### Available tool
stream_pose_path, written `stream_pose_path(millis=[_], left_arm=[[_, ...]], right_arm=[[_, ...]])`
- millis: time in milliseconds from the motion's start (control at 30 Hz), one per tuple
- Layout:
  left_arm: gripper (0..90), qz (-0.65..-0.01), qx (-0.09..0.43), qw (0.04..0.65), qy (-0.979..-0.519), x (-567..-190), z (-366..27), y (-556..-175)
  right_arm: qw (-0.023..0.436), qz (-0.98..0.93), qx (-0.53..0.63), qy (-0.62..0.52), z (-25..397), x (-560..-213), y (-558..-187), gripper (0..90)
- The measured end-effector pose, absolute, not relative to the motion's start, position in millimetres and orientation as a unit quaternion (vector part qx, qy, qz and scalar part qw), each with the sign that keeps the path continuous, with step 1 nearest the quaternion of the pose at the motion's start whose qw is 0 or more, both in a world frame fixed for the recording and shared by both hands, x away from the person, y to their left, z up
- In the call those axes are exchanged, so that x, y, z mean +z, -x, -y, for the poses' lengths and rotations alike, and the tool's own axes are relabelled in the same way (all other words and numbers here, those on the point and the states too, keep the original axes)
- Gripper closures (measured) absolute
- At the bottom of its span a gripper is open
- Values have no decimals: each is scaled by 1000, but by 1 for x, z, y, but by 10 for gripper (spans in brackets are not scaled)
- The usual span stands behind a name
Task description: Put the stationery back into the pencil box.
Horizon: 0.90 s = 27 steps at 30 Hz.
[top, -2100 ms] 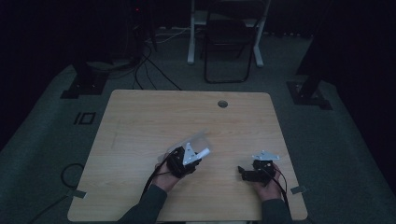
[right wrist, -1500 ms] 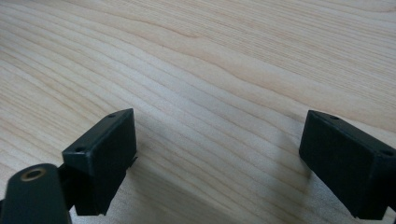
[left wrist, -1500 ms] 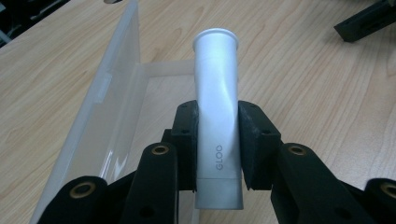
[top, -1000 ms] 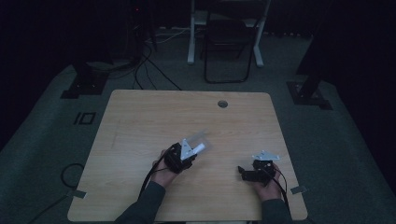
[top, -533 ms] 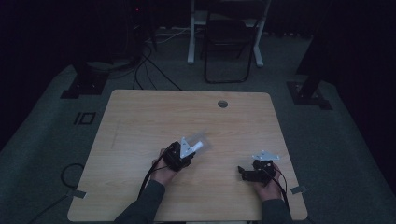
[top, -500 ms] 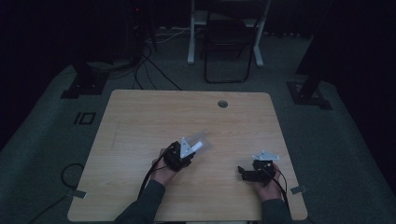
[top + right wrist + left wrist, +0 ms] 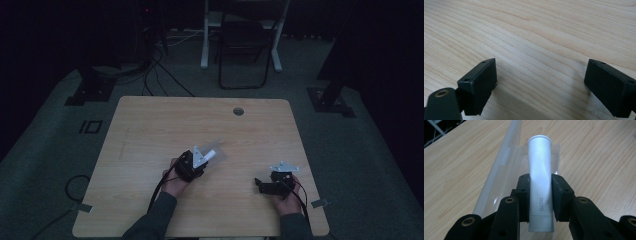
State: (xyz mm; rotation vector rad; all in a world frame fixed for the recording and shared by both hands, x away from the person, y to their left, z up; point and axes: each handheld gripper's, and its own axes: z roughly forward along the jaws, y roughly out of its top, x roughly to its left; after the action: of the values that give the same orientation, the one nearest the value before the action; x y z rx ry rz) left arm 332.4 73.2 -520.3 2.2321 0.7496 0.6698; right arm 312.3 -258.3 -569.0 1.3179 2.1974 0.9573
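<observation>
My left gripper [image 7: 540, 195] is shut on a white tube [image 7: 540, 177] printed "GLOO", its black pads pressing the tube's lower half. The tube points away from me and lies in a clear plastic sleeve [image 7: 501, 170] that spreads over the wood. From above, the left gripper [image 7: 195, 162] sits near the table's middle front, the white tube [image 7: 212, 153] and the pale sleeve [image 7: 220, 150] sticking out up and to the right. My right gripper [image 7: 541, 82] is open over bare wood, nothing between its jaws. The high view has the right gripper [image 7: 262, 185] at the front right, pointing left.
The wooden table [image 7: 165, 125] has a round cable hole [image 7: 238, 111] near its far edge. A folding chair [image 7: 245, 45] and stand legs are on the floor beyond. Cables [image 7: 165, 75] run across the floor at the far left.
The left gripper with the tube has drawn slightly back and to the left. The right gripper has stayed put.
</observation>
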Motion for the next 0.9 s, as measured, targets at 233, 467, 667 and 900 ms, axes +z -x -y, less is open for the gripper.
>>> stream_pose_path(millis=[233,467,667,900], left_arm=[[704,-290,261,336,-857,-522,-72,-333],[704,-290,266,333,-857,-524,-72,-334],[704,-292,265,331,-857,-527,-72,-336],[704,-291,268,328,-858,-532,-72,-338]], right_arm=[[202,-787,343,-472,258,-569,-312,109],[202,-787,343,-472,258,-569,-312,109],[202,-787,343,-472,258,-569,-312,109],[202,-788,343,-470,258,-569,-312,109]])
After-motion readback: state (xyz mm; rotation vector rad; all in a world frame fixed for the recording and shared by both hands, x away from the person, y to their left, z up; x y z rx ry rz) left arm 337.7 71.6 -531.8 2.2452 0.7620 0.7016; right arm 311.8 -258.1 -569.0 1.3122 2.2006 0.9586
